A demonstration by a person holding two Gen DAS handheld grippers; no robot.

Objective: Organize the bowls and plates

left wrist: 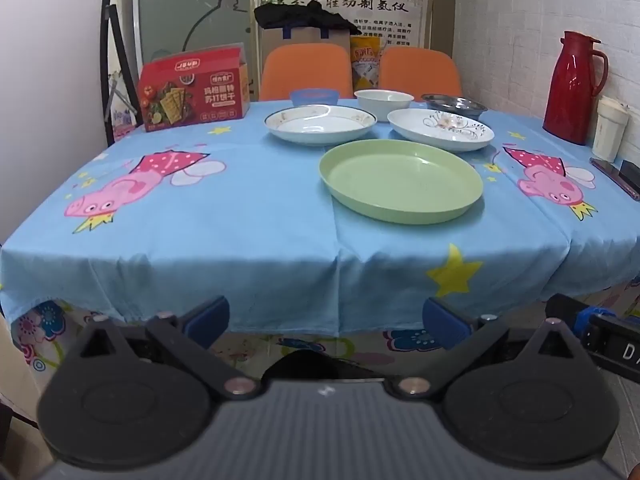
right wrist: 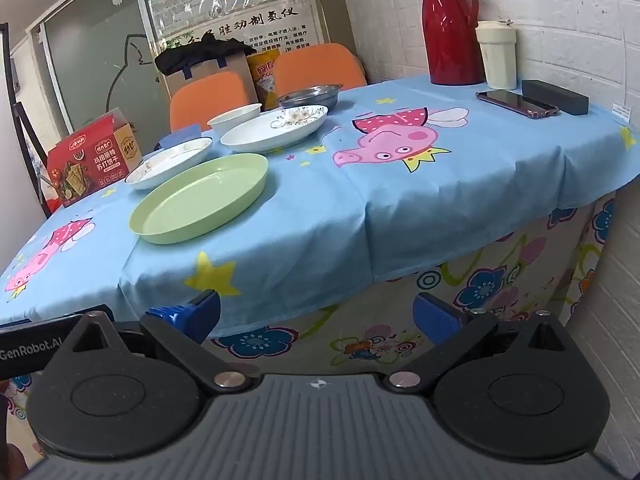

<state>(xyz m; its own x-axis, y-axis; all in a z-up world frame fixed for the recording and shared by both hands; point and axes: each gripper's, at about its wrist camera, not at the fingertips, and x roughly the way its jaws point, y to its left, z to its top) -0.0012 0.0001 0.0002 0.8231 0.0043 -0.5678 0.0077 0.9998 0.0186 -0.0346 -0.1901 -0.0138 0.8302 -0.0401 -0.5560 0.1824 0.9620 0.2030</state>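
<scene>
Both grippers are being held off the table's near edge, w/ nothing between the jaws: left gripper (left wrist: 326,318) spread wide, right gripper (right wrist: 316,316) likewise, each pointed down toward the blue cartoon tablecloth (left wrist: 240,220).

Nearest the front edge, approx. centre, a green plate (left wrist: 401,181) is being carried by the cloth. Behind it two white plates are sitting side by side: a gold-rimmed plate (left wrist: 320,124) to the left and a flower-pattern plate (left wrist: 440,129) to the right, the latter just beside the green one's far rim. Along the far edge three bowls are lined up: a blue bowl (left wrist: 314,97), a white bowl (left wrist: 384,101) and a steel bowl (left wrist: 454,105).

At the far left corner a red cracker box (left wrist: 192,88) is standing. By the right edge, against the wall, a red jug (right wrist: 452,26) and a cream cup (right wrist: 496,54) are standing, w/ a phone (right wrist: 516,104) and a black case (right wrist: 556,97) lying nearer. Two orange chairs (left wrist: 306,70) are showing beyond the far edge.
</scene>
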